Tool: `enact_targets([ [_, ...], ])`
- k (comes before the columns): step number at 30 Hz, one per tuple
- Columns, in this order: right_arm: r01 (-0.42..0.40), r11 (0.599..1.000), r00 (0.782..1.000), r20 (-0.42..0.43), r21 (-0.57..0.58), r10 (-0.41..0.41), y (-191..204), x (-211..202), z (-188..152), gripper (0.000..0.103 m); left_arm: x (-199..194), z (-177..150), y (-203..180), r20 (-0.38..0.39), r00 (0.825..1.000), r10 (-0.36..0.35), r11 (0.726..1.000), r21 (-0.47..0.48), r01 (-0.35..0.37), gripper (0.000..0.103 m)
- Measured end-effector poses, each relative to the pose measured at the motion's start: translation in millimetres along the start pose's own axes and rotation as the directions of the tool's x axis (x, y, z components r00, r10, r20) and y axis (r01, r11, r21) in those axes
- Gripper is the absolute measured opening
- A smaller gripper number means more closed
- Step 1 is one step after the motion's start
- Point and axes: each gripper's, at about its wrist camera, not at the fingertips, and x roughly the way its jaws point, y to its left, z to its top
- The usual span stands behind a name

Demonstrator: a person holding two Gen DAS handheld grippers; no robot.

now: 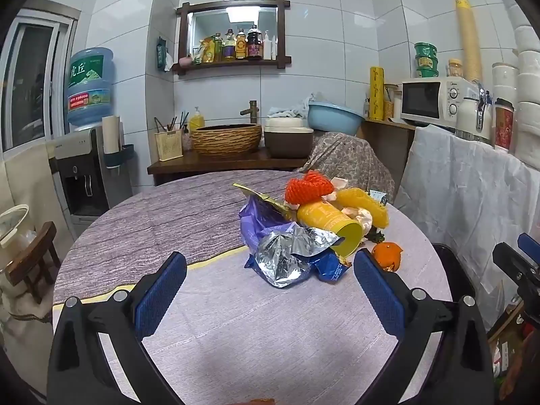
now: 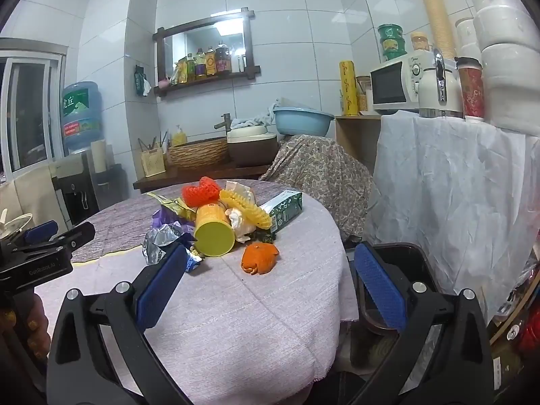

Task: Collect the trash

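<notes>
A heap of trash lies on the round table (image 1: 236, 320): a silver foil wrapper (image 1: 283, 256), a purple bag (image 1: 260, 219), a tipped yellow cup (image 1: 332, 224), orange foam net (image 1: 308, 187), yellow foam net (image 1: 366, 202) and orange peel (image 1: 388, 254). In the right wrist view I see the same cup (image 2: 214, 233), the peel (image 2: 260, 258) and a green carton (image 2: 285, 209). My left gripper (image 1: 270, 280) is open, just short of the foil wrapper. My right gripper (image 2: 270, 273) is open, near the peel at the table's right edge.
A black bin (image 2: 401, 270) stands below the table's right edge. A white-draped counter (image 2: 455, 185) with a microwave (image 2: 395, 82) is at the right. A sink counter (image 1: 229, 162) and a water dispenser (image 1: 87, 155) stand behind. A wooden stool (image 1: 30, 260) is at the left.
</notes>
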Motion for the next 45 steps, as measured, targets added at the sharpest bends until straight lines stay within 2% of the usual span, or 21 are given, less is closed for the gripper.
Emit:
enact_targets([
  [45, 0.018, 1.0, 1.0, -0.026, -0.012, -0.018, 1.7, 8.8, -6.4, 0.098, 9.4, -5.2, 5.0, -0.033, 0.999, -0.014, 1.0, -0.018, 0.014, 0.098],
])
